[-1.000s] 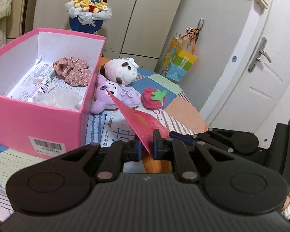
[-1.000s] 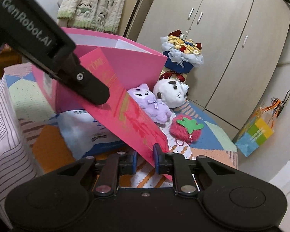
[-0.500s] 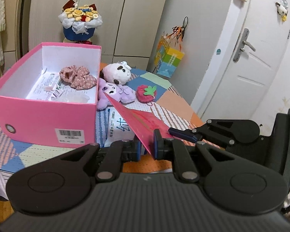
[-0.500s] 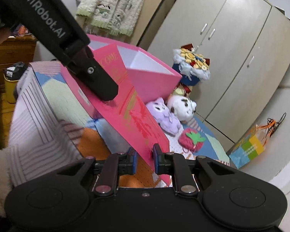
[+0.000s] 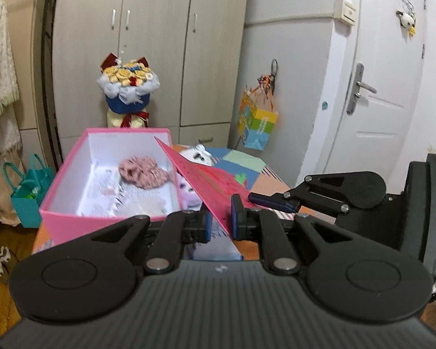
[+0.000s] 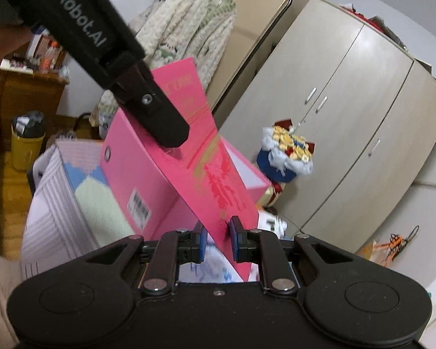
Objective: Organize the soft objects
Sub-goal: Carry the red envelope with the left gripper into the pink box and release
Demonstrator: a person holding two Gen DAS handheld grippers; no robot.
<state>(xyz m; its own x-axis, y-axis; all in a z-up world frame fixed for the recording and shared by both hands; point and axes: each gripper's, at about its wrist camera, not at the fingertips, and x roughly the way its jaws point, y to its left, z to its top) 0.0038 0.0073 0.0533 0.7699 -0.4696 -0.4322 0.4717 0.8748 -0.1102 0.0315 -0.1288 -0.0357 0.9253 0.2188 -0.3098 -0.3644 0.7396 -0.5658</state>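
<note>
A flat pink lid (image 5: 206, 180) with red print is held tilted in the air by both grippers. My left gripper (image 5: 220, 222) is shut on its near edge, and my right gripper (image 6: 218, 234) is shut on another edge (image 6: 218, 180). Below stands the open pink box (image 5: 72, 174) with a pink scrunchie (image 5: 143, 173) and papers inside. The lid partly hides a white panda plush (image 5: 197, 155), a purple plush (image 5: 187, 193) and a strawberry toy (image 5: 240, 178) beside the box.
The box stands on a patchwork cloth (image 6: 58, 203) over a table. A flower bouquet (image 5: 127, 87) stands behind the box, before the wardrobe (image 5: 148, 43). A colourful bag (image 5: 257, 122) hangs at the right, near a white door (image 5: 377, 87). Teal bags (image 5: 28, 192) sit on the floor at the left.
Both grippers have risen with the pink lid between them. The lid now hangs over the box's right edge and hides more of the plush toys.
</note>
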